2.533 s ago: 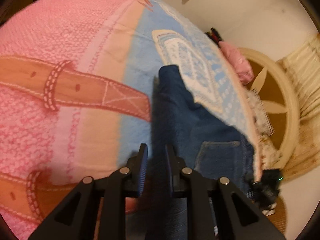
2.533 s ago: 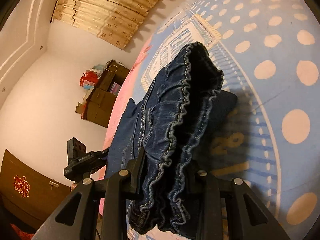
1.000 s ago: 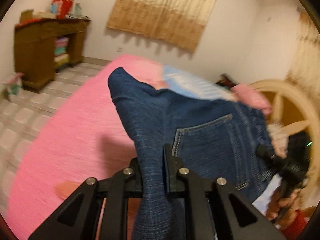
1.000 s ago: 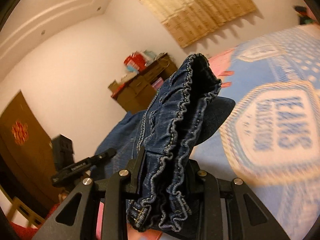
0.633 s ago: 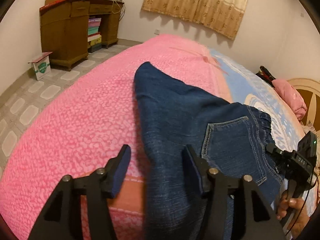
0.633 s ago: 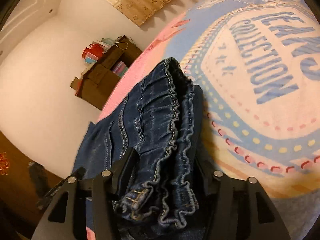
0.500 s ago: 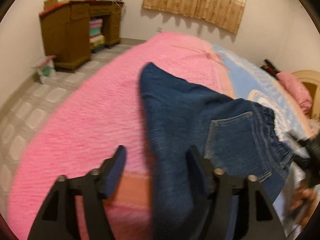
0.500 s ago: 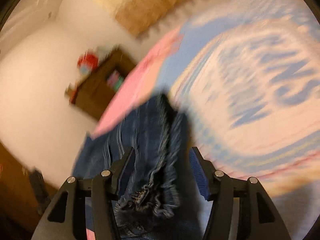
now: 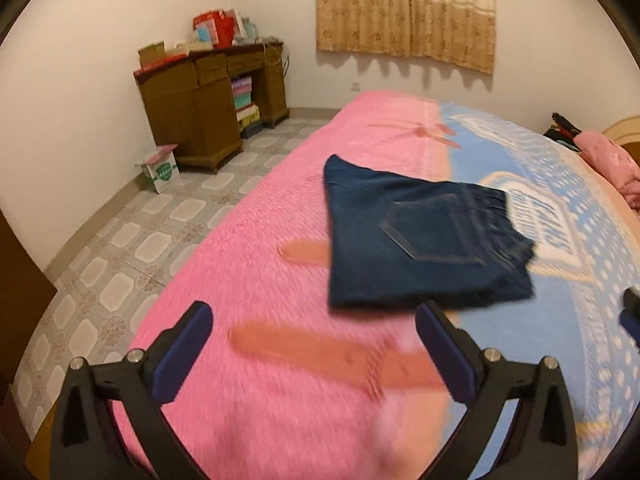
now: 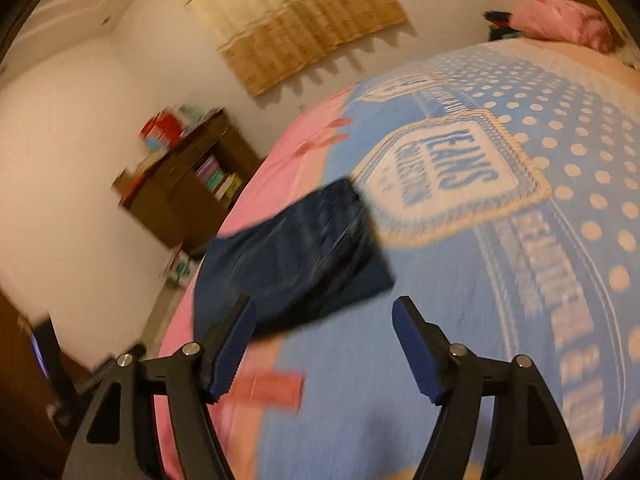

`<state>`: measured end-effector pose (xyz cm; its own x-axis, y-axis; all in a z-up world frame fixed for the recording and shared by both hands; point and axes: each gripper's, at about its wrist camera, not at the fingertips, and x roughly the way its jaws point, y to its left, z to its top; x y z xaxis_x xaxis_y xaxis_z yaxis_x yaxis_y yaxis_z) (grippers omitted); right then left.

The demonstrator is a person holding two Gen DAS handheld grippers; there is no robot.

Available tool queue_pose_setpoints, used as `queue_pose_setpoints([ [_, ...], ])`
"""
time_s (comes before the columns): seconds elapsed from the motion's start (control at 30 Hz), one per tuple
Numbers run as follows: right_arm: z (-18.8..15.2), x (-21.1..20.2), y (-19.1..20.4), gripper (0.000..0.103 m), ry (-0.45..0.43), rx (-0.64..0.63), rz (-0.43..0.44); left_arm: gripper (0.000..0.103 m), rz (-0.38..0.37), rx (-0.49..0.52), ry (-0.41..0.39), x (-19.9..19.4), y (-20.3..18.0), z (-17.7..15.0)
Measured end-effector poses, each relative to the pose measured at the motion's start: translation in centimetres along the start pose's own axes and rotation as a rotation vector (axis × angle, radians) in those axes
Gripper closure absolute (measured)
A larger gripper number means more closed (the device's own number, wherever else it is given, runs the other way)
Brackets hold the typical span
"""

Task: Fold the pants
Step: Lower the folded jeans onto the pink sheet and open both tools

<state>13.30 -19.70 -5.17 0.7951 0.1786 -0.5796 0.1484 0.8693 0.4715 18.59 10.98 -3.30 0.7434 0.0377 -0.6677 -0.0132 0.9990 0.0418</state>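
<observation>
A wide bed (image 9: 256,412) fills most of both views, its cover pink on the side toward the tiled floor (image 9: 132,236) and pale blue with cream dots and a printed badge on the other side. Behind it a beige curtain (image 9: 404,8) hangs on the white far wall, and a brown wooden desk (image 9: 200,108) stands against the wall to the left with boxes and bags heaped on top and a small white carton (image 9: 160,168) on the floor beside it. A pink pillow (image 9: 608,160) lies at the far right end of the bed. The pants (image 9: 420,240), dark blue denim, rest folded flat on the cover where the pink meets the blue, back pocket facing up and the gathered waistband turned toward the blue side; the right wrist view shows them (image 10: 292,256) too, though blur there makes the folds hard to read. The left gripper (image 9: 312,356) hangs above the pink cover near the pants, its jaws having just spread wide, with nothing between them. The right gripper (image 10: 320,344) has likewise just been opening; its blue pads (image 10: 416,352) stand apart and clear of the denim, which lies just beyond the fingertips.
</observation>
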Motion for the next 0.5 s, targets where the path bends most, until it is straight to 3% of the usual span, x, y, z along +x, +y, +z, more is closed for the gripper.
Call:
queue_pose_setpoints([
  [0.17,-5.1,-3.7,2.5,0.03,0.037,-0.035,-0.019,0.0,-0.049,-0.034,-0.021,-5.6,-0.8,-2.8],
  [0.33,-6.7,-7.1,4.4,0.03,0.02,-0.086,-0.071,0.0,-0.086,-0.048,-0.064,-9.4,-0.7,-3.8],
  [0.4,-6.6,-8.0,5.1,0.03,0.013,-0.086,-0.086,0.0,-0.058,-0.023,-0.091,-10.7,-1.0,-4.1],
  [0.5,-6.4,-10.3,6.7,0.029,-0.014,-0.112,-0.096,0.0,0.043,0.009,-0.118,-12.6,-1.3,-4.3],
])
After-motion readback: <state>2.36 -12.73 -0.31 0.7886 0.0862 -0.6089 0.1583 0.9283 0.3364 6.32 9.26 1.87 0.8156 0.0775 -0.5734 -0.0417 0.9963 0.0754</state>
